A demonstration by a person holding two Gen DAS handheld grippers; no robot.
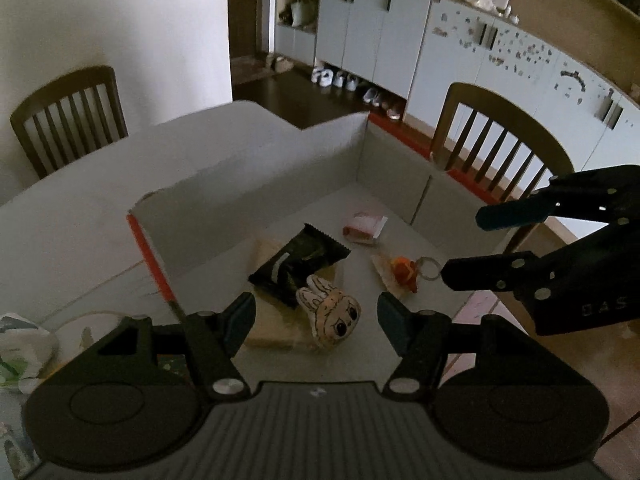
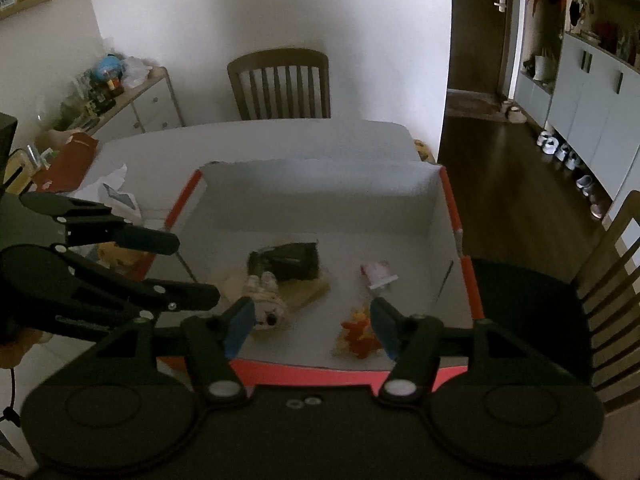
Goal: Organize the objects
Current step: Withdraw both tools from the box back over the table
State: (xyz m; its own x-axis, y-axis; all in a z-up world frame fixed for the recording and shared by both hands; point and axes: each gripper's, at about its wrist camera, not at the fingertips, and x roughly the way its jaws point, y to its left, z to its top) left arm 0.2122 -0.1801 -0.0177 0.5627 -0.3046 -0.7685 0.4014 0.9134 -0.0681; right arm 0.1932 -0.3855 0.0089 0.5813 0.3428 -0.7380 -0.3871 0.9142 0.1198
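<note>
Both claws spread, empty: left claw (image 1: 316, 316) and right claw (image 2: 312, 326) above open box (image 2: 450, 200). Inside, apart: black packet (image 1: 298, 266), plush charm (image 1: 334, 312), orange keychain (image 1: 404, 274), pink pack (image 1: 366, 228). Bare floor toward far wall; no legible writing.

A dim dining room is being shown around a white table (image 2: 248, 140).

2 slatted wooden chairs (image 1: 68, 116) (image 1: 500, 148) are being seen at the table, a white wall (image 2: 272, 8) standing behind. Pale blue-grey cabinets (image 1: 380, 36) are lining the far side, shoes (image 1: 340, 80) being kept beneath them on the dark wood floor (image 2: 500, 168). A cluttered sideboard (image 2: 132, 100) is standing by the wall.
</note>
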